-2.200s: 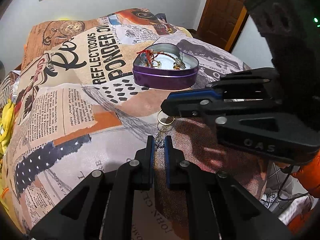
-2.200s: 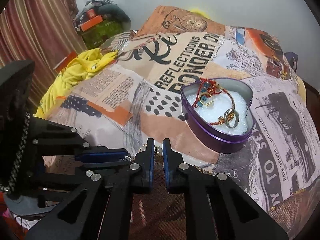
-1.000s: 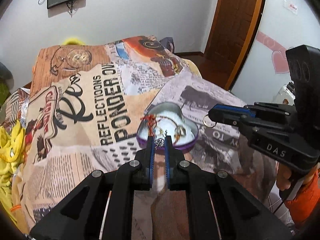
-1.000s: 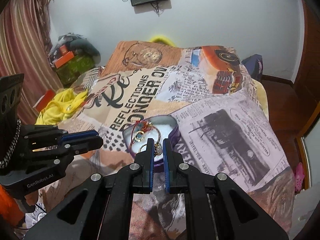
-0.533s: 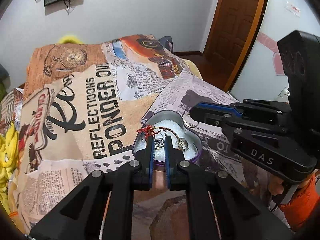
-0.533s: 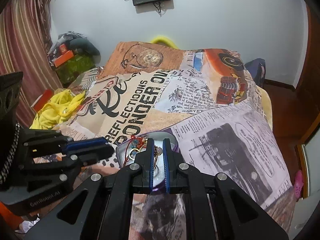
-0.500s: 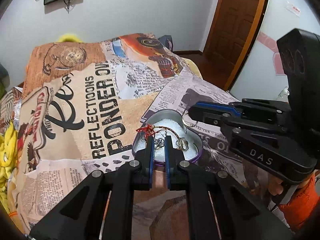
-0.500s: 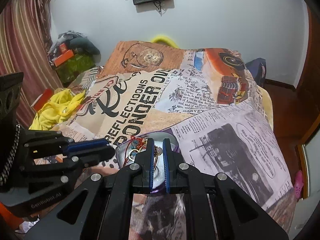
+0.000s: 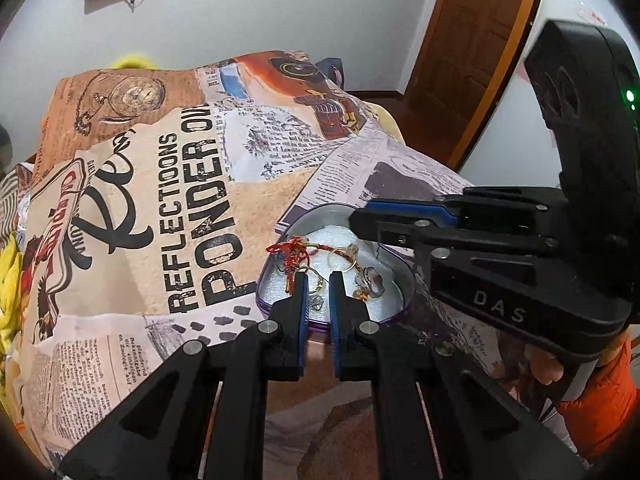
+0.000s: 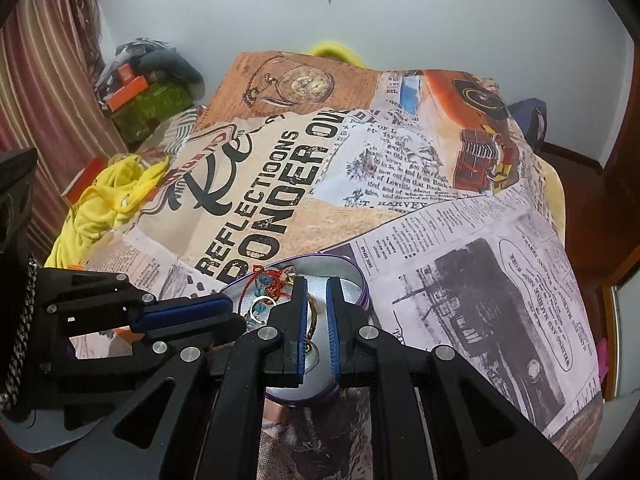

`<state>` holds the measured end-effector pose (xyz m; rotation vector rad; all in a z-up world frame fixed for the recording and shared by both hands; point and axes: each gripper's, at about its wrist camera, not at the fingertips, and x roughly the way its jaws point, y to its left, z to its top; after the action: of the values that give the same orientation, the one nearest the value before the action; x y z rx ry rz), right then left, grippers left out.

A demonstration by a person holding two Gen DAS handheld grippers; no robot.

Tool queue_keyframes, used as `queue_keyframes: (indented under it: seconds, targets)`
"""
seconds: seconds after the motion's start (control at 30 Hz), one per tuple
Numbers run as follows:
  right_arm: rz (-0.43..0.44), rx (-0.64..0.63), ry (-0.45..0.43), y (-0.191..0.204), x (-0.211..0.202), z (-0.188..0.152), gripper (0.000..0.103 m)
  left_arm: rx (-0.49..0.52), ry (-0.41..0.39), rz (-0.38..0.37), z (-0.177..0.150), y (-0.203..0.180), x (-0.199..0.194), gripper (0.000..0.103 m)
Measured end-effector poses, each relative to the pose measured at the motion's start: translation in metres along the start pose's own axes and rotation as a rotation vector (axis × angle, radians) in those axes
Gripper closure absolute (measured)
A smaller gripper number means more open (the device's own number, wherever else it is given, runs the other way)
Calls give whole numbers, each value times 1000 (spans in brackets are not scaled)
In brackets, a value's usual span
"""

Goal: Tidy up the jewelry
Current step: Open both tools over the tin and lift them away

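Left gripper [image 9: 317,286] clenched on a small silver trinket [image 9: 317,303], over near edge of purple heart tin [image 9: 394,280]. Right gripper [image 10: 316,286] clenched above same tin; held item unclear. Beyond fingertips: red thread bracelet [image 9: 294,254], gold rings [image 9: 340,258] inside, on printed bedspread [image 9: 160,184]

"REFLECTIOONS" and "PONDER OU", cut off at a torn-paper edge, printed in heavy black capitals on the bedspread [image 9: 192,216]. Same words readable from the right wrist view. A script "Re" beside them, and red lettering in a badge, too distorted to read. "T. HARVEY" in a printed newspaper column [image 10: 384,184]; remaining newsprint too small. "DAS" in pale raised letters on the right gripper [image 9: 356,220] body.
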<state>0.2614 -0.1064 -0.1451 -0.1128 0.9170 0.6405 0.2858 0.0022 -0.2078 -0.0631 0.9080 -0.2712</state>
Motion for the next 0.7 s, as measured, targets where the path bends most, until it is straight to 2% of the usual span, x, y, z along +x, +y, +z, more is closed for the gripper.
queue_keyframes:
  seconds: [0.3, 0.53, 0.7]
  targets:
    - [-25, 16, -69, 2, -32, 3, 92, -28, -62, 44, 6, 4, -32, 95]
    - [-73, 10, -211, 19, -94, 4, 92, -19, -224, 108, 16, -13, -97, 95]
    - [-102, -8, -313, 37, -140, 4, 92, 8, -380, 154, 18, -32, -157, 95]
